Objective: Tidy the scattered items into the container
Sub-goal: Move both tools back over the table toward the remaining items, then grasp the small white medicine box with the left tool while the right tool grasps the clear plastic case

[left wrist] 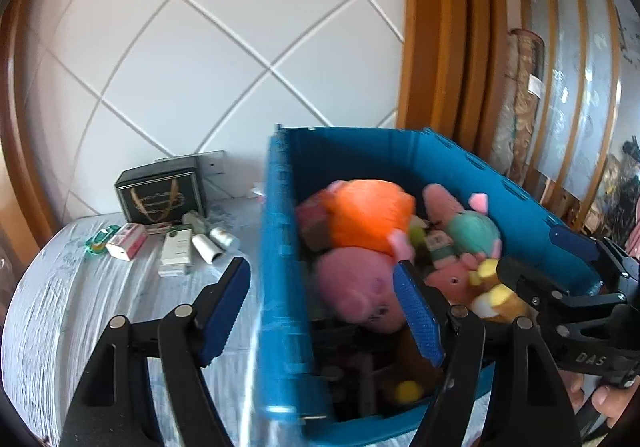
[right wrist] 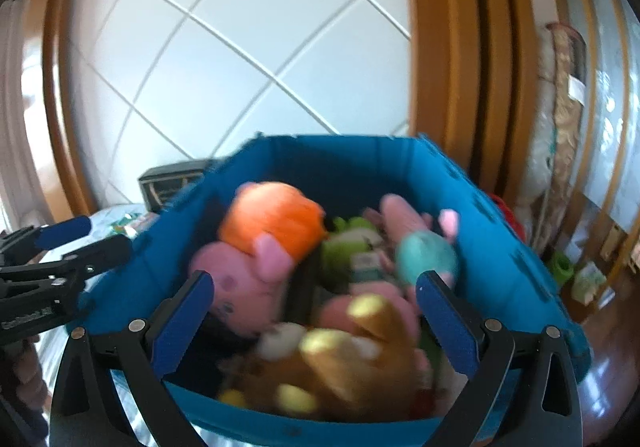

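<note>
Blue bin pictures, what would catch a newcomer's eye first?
The blue bin fills the middle of both views, heaped with plush toys: an orange plush at the back and a pink pig plush in front of it. Left of the bin, small boxes and bottles lie scattered on the pale bedcover.

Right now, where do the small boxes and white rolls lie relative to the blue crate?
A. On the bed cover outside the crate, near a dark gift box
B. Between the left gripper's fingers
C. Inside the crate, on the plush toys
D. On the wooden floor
A: in the left wrist view the small boxes and white rolls lie on the bed cover beside the dark gift box, outside the blue crate.
</note>
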